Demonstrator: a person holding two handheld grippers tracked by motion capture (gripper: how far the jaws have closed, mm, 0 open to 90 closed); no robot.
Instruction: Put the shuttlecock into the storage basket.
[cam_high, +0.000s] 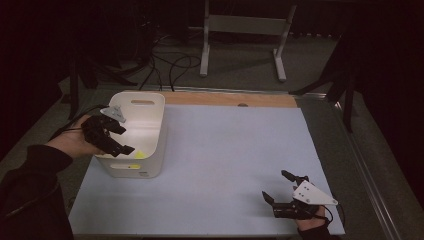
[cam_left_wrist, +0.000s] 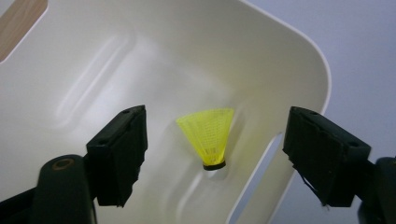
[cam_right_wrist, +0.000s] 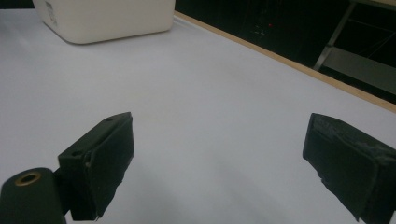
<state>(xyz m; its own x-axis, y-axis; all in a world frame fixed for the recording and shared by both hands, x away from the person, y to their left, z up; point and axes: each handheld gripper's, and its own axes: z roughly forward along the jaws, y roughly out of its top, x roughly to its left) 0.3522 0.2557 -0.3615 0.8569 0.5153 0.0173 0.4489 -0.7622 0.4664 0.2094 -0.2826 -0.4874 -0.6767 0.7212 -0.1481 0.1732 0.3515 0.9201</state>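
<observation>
A yellow shuttlecock (cam_left_wrist: 210, 135) lies on the floor of a white plastic bin (cam_high: 150, 107), its black tip toward the bin's near wall; a patch of the shuttlecock (cam_high: 140, 154) shows in the high view. My left gripper (cam_high: 119, 138) hangs open over the bin's left rim, jaws wide apart with nothing between them; in the left gripper view the left gripper (cam_left_wrist: 215, 158) looks down into the bin (cam_left_wrist: 116, 56). My right gripper (cam_high: 280, 187) rests open low over the pale mat (cam_high: 225, 150) at the front right; its own view shows the right gripper (cam_right_wrist: 219, 163) with nothing held.
The bin (cam_right_wrist: 107, 18) stands at the mat's left side. A wooden strip (cam_high: 230, 99) runs along the table's far edge. Beyond it a metal stand (cam_high: 245, 30) and cables (cam_high: 170, 65) lie on the dark floor.
</observation>
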